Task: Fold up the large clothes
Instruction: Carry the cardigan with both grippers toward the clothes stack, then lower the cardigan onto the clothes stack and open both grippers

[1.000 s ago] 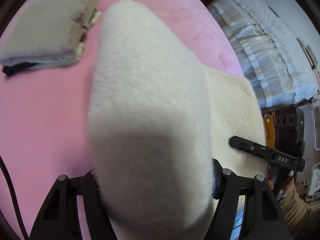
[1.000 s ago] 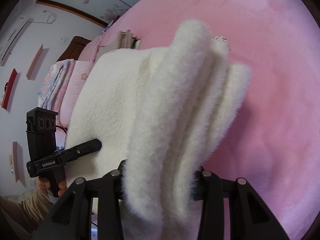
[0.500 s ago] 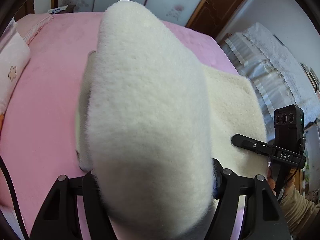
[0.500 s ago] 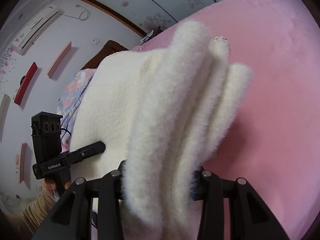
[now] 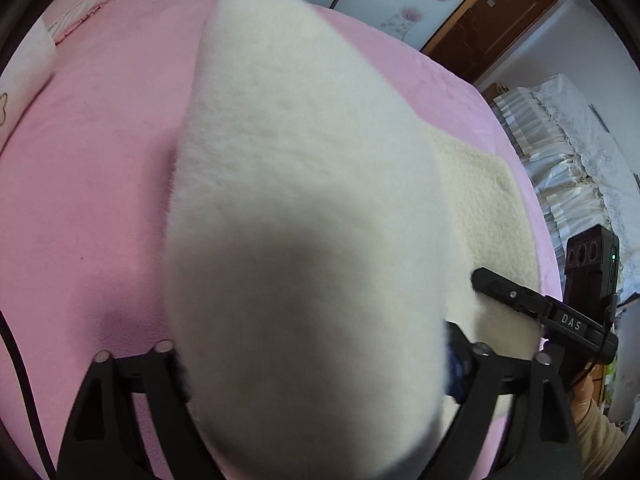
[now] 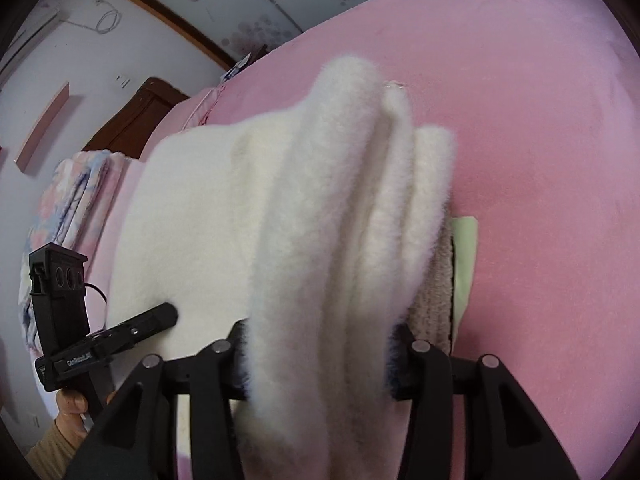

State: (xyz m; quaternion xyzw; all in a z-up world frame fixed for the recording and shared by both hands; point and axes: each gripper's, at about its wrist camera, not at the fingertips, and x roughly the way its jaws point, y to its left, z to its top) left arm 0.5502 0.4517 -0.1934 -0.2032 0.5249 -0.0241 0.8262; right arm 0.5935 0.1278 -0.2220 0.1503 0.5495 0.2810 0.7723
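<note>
While gripper-clamped [image 6: 320,364], fleece [image 6: 224,216] (cream) aloft

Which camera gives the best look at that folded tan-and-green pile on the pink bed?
The right wrist view: the folded tan-and-green clothes pile peeks out beside the fluffy white fleece garment. In the left wrist view the fleece blocks it entirely.

Home bedroom: pink bed [image 5: 100,184], floral wardrobe doors [image 5: 400,4].

- The fleece garment [image 5: 304,208] hangs bunched between the left gripper [image 5: 312,364] jaws, over the bed [image 5: 92,184].
- Its other end sits in the right gripper [image 6: 320,356].
- A folded pile [image 6: 448,280] lies on the bed, under the garment's right edge.
</note>
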